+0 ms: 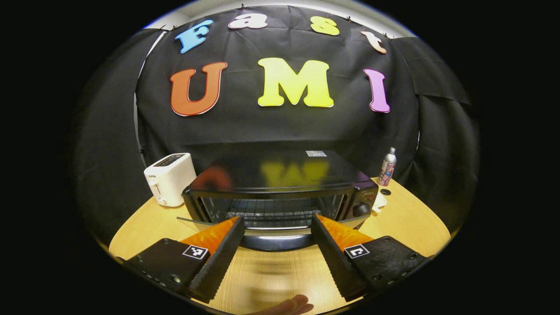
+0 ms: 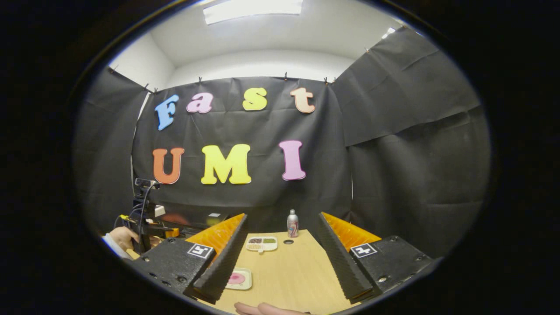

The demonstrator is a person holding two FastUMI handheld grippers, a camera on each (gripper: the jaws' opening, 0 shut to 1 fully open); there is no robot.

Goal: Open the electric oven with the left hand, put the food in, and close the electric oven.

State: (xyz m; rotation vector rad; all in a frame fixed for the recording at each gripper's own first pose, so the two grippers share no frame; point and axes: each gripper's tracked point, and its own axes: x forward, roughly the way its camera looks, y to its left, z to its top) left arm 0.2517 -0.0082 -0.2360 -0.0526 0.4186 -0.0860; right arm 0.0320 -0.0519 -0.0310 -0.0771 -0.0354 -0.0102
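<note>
Open electric oven (image 1: 280, 192) mouth, toaster (image 1: 169, 178) beside, bottle (image 1: 387, 167) apart.

Left gripper (image 1: 278, 234) and right gripper (image 2: 282, 238), fingers wide apart.

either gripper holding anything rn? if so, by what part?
Nothing held. Left hand-held gripper is open before the oven; right hand-held gripper is open over the table.
</note>
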